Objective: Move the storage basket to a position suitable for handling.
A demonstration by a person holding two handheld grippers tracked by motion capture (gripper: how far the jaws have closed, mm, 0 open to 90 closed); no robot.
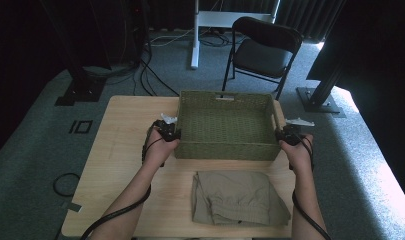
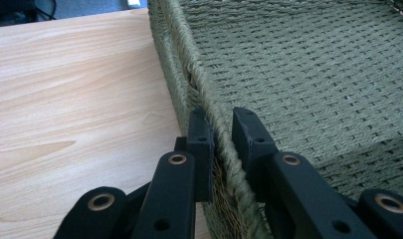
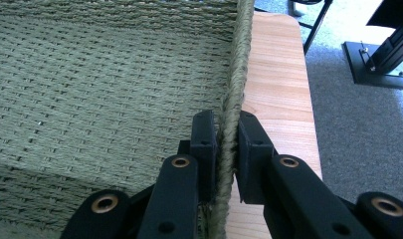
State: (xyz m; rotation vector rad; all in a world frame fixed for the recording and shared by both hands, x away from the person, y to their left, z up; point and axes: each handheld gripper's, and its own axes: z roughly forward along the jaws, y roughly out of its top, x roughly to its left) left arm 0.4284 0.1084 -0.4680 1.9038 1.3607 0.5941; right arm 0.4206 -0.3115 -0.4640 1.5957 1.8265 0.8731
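I clamped the left gripper [image 2: 222,144] and right gripper [image 3: 228,144] onto opposite side rims of the green woven basket [image 1: 223,150], sitting mid-table beyond the folded khaki shorts [image 1: 237,197], judging an even, level pull would serve best

Room's pretty dim, grey carpet [image 1: 35,135] all over with black cables [image 1: 150,75] snaking across it. A black folding chair [image 1: 262,50] sits behind the light wood bench [image 1: 125,150], next to a white stand [image 1: 197,30]. Dark curtains at the back, daylight spilling in on the right.
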